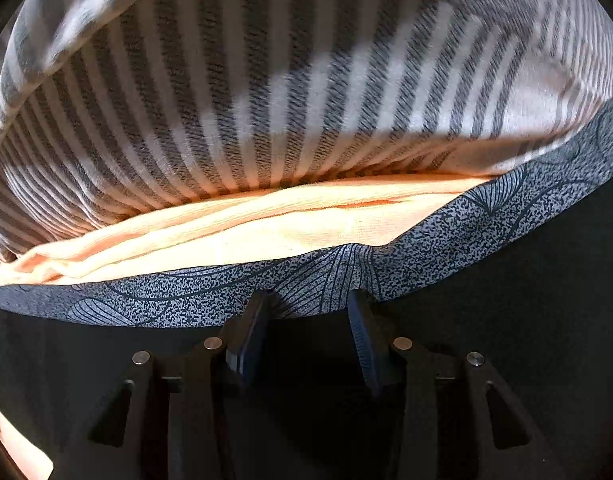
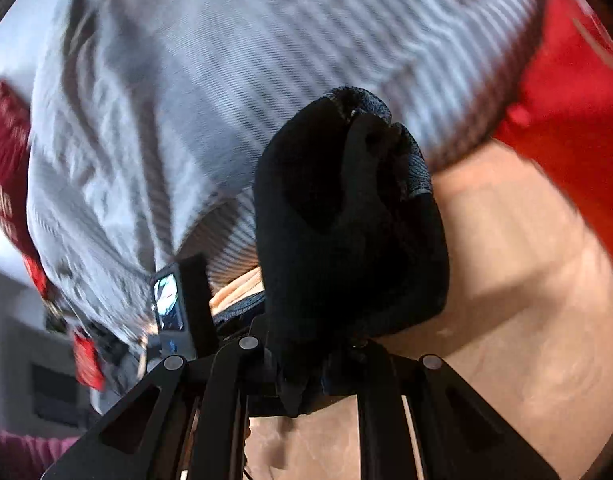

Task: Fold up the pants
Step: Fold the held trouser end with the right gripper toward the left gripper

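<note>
We see the pants [image 1: 210,304] as soft woven cloth, matt, printed in a speckled blue-grey with fine dark leaf lines. Just above them lies a peach cloth [image 1: 234,232] with a smooth, faintly ribbed knit. Above that, the striped sheet [image 1: 242,92] looks like rougher grey-and-white knit. The left gripper [image 1: 310,300] has matt black plastic fingers [image 1: 362,336] with ridged pads and shiny metal pins. Beside the pants, the right gripper [image 2: 306,384] looks the same matt black.
</note>
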The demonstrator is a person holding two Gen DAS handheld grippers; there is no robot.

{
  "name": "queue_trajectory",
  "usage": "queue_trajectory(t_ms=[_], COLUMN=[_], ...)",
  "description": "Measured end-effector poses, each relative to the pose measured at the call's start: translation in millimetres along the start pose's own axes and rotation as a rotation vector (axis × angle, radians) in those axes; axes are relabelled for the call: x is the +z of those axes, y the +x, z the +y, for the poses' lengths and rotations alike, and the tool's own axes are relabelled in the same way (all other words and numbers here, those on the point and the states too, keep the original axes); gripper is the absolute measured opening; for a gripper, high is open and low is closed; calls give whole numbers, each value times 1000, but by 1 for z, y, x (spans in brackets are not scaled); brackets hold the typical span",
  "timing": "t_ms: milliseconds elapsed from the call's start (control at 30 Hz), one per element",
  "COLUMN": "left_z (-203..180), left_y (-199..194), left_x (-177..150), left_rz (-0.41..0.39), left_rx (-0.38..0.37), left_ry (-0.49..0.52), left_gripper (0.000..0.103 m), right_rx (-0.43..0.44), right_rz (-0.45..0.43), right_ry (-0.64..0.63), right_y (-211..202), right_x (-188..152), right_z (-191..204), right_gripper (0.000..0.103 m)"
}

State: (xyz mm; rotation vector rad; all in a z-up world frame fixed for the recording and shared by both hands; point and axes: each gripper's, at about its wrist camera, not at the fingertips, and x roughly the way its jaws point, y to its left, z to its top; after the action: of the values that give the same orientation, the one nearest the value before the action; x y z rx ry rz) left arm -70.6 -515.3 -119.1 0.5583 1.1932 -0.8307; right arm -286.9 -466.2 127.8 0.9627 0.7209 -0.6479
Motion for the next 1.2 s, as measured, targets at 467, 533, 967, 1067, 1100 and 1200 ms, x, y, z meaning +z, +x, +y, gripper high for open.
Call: queue_trajectory(t_ms=[467, 533, 967, 1067, 1100, 1200], left_z=[153, 184, 349, 357, 359, 352], left_y=[-76, -83, -93, -91, -94, -108], left_x=[-40, -56, -126, -137, -142, -141], left_rz=[-7, -1, 75, 97, 92, 66], left_rx=[-20, 3, 156, 146, 135, 82], left_ry=[-127, -160, -338, -344, -345, -314], left_gripper=[43, 43, 45, 60, 69, 69], right_rx=[-207, -229, -543, -528, -479, -414], right_rz=[-2, 9, 156, 139, 145, 148], right_ry=[-415, -466, -769, -856, -865, -873], right_y=[43, 62, 218, 209, 198, 164], right_x=[-42, -54, -180, -197, -201, -203], right_z=[157, 178, 237, 256, 261, 263], right_gripper=[14, 14, 30, 52, 53, 53])
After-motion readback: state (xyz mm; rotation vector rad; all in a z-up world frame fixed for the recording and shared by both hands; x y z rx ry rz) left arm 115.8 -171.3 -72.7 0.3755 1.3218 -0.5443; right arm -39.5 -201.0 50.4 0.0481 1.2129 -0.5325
